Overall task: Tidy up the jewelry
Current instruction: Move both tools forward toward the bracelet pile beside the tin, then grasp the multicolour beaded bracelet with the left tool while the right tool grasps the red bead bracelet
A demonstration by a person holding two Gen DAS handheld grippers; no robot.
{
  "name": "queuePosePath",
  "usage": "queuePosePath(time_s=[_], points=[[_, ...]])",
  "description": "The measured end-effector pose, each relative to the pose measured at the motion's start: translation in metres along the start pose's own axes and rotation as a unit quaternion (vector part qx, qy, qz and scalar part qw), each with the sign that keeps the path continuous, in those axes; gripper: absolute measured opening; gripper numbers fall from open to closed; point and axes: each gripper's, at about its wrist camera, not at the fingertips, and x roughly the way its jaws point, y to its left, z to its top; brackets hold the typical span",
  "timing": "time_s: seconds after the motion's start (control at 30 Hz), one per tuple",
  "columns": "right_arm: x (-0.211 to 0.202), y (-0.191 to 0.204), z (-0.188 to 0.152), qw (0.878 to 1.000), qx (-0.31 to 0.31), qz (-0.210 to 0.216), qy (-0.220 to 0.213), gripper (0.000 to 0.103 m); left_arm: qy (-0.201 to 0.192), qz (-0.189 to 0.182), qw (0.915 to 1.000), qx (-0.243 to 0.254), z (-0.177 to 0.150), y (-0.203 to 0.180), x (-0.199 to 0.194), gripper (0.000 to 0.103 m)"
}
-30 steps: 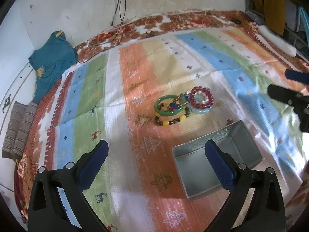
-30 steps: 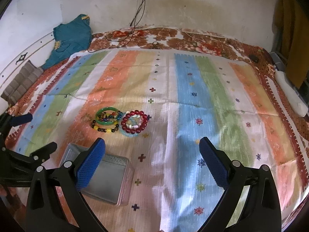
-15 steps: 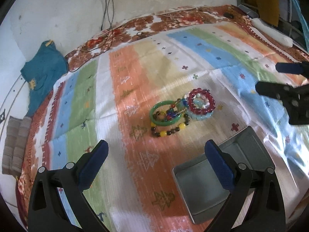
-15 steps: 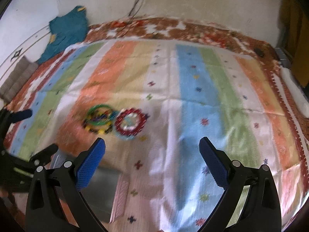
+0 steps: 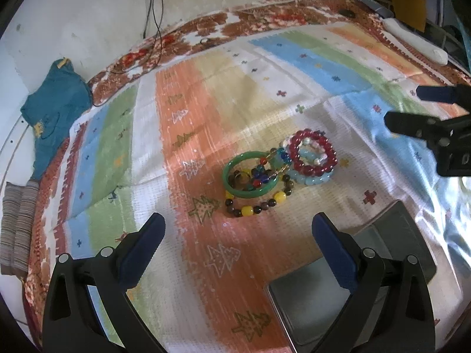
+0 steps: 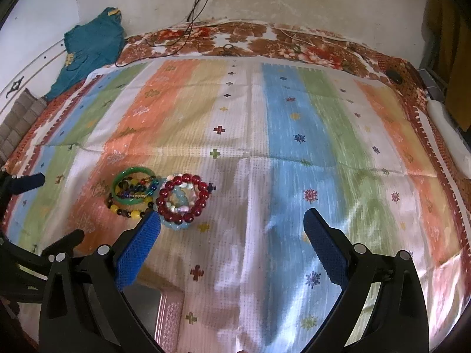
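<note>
Both hand-held grippers, left (image 5: 237, 236) and right (image 6: 231, 231), spread empty near the bracelets (image 5: 276, 173); tray (image 5: 353, 291) nearer.

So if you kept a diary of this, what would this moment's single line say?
left gripper: open, empty | right gripper: open, empty | bracelets: heaped on striped cloth | grey tray: nothing visible inside

Bed (image 5: 265, 26) covered by striped cloth (image 5: 206, 117). On the cloth, cluster of bracelets (image 5: 276, 173) (image 6: 159, 195); grey tray (image 5: 368, 282) just near it. Teal garment (image 5: 56, 106) far behind the bracelets, at the wall.
</note>
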Motion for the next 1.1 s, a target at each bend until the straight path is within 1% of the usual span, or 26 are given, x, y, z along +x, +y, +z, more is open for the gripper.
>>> queuePosePath(time_s=[0.1,0.33,0.4,0.53,0.63,0.77,0.8,0.87,0.9,0.93,0.97,1.03,1.1], points=[[0.005,0.002,0.003,1.000,-0.012,-0.008,-0.003,0.099,0.005,-0.008,1.0000,-0.003,0.002,0.003,0.008,0.097],[0.025,0.001,0.007,1.000,-0.013,-0.011,0.017,0.098,0.005,-0.019,0.9997,0.016,0.010,-0.003,0.021,0.097],[0.030,0.000,0.008,1.000,-0.008,-0.014,0.022,0.098,0.009,-0.023,0.9994,0.024,0.012,-0.005,0.027,0.095],[0.042,-0.005,0.012,0.999,0.013,0.000,0.035,0.098,0.017,-0.025,0.9990,0.034,0.014,-0.008,0.035,0.093],[0.049,-0.002,0.014,0.999,0.006,-0.008,0.035,0.098,0.020,-0.030,0.9987,0.036,0.018,-0.008,0.039,0.091],[0.059,0.001,0.017,0.999,0.002,-0.005,0.043,0.098,0.022,-0.032,0.9987,0.034,0.021,-0.007,0.044,0.090],[0.061,0.001,0.018,0.999,0.002,-0.003,0.045,0.098,0.024,-0.032,0.9986,0.036,0.021,-0.008,0.046,0.089],[0.065,0.003,0.021,0.999,0.001,-0.001,0.049,0.098,0.029,-0.033,0.9981,0.043,0.022,-0.010,0.050,0.082],[0.068,0.004,0.021,0.999,0.000,-0.001,0.052,0.098,0.031,-0.032,0.9979,0.046,0.023,-0.011,0.052,0.081],[0.070,0.005,0.022,0.999,0.001,-0.001,0.053,0.097,0.032,-0.032,0.9978,0.048,0.023,-0.012,0.053,0.081],[0.072,0.005,0.022,0.998,0.002,0.000,0.055,0.089,0.033,-0.034,0.9976,0.051,0.024,-0.013,0.055,0.079],[0.079,0.004,0.021,0.998,0.006,0.001,0.066,0.080,0.035,-0.037,0.9973,0.053,0.025,-0.014,0.058,0.077],[0.084,0.002,0.020,0.997,0.009,0.001,0.073,0.080,0.036,-0.041,0.9970,0.054,0.027,-0.015,0.060,0.075]])
